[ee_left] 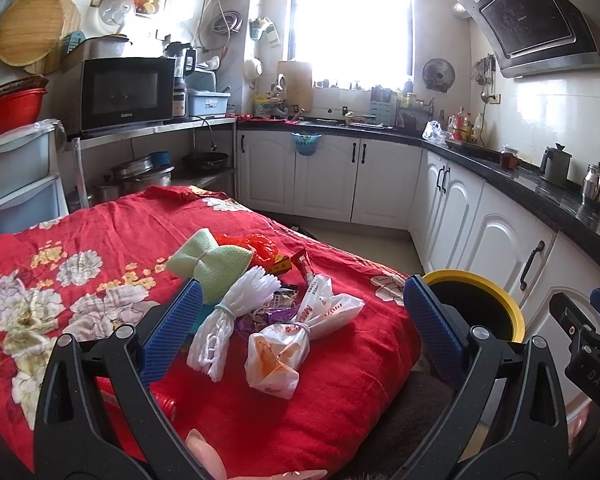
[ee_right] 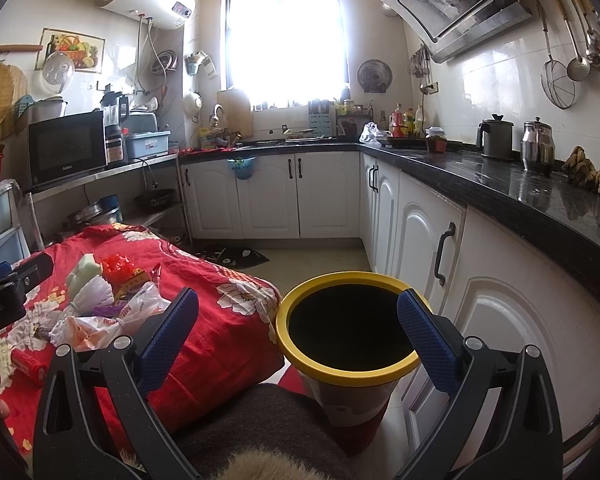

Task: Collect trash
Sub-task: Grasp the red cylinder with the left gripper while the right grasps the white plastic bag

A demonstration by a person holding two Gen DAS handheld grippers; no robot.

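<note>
A pile of trash lies on the red flowered cloth (ee_left: pixel 100 248): a knotted white plastic bag (ee_left: pixel 292 340), a white foam net (ee_left: pixel 228 316), a green sponge (ee_left: pixel 208 262), a red bag (ee_left: pixel 256 246) and snack wrappers (ee_left: pixel 284 300). My left gripper (ee_left: pixel 300 328) is open and empty, its fingers either side of the pile, above it. A yellow-rimmed bin (ee_right: pixel 348 320) stands on the floor right of the table. My right gripper (ee_right: pixel 300 332) is open and empty over the bin's near rim. The pile also shows in the right wrist view (ee_right: pixel 100 304).
A red cylinder (ee_right: pixel 28 364) lies at the cloth's near edge. White cabinets (ee_right: pixel 420 240) and a black counter (ee_right: pixel 520 196) run along the right and back. A microwave shelf (ee_left: pixel 124 96) and drawers (ee_left: pixel 16 176) stand left. A dark mat (ee_right: pixel 236 258) lies on the floor.
</note>
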